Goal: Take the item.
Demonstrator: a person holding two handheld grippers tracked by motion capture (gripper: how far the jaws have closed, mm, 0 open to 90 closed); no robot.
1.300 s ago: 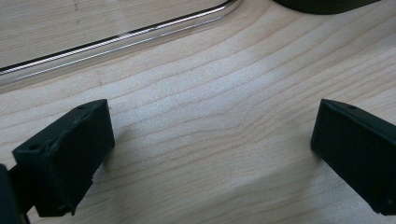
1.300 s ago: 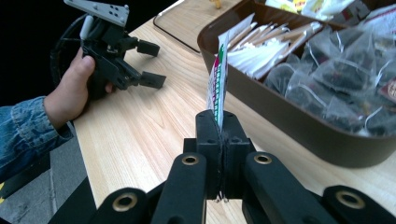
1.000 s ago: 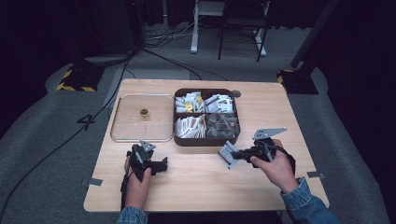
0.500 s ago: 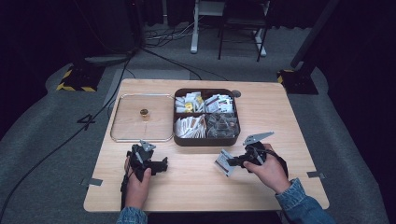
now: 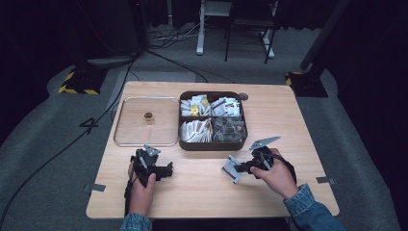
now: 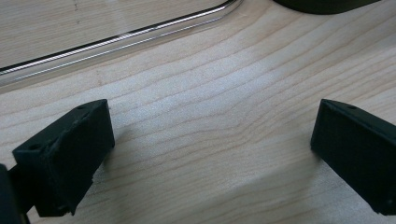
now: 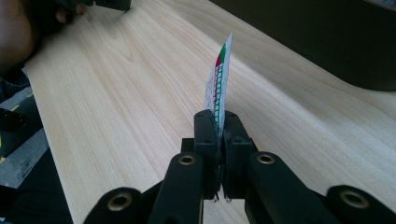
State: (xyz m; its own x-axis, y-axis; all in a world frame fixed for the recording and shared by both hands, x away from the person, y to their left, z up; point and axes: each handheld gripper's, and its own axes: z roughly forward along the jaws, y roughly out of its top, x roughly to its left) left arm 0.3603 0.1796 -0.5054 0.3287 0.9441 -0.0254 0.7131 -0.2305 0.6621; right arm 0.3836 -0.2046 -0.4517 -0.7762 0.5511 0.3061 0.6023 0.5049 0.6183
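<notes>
Nearest the person, the left claw [image 5: 166,170] rests low over the bare tabletop [image 5: 202,192] with its jaws spread wide, while the right claw [image 5: 239,168] is clamped on a small packet [image 5: 232,168] held edge-up just above the wood, near the front right. Beyond them a dark divided box [image 5: 212,143] of packets sits mid-table. A clear tray [image 5: 123,126] lies just beside its left wall, with a small brown object [image 5: 148,116] on it.
</notes>
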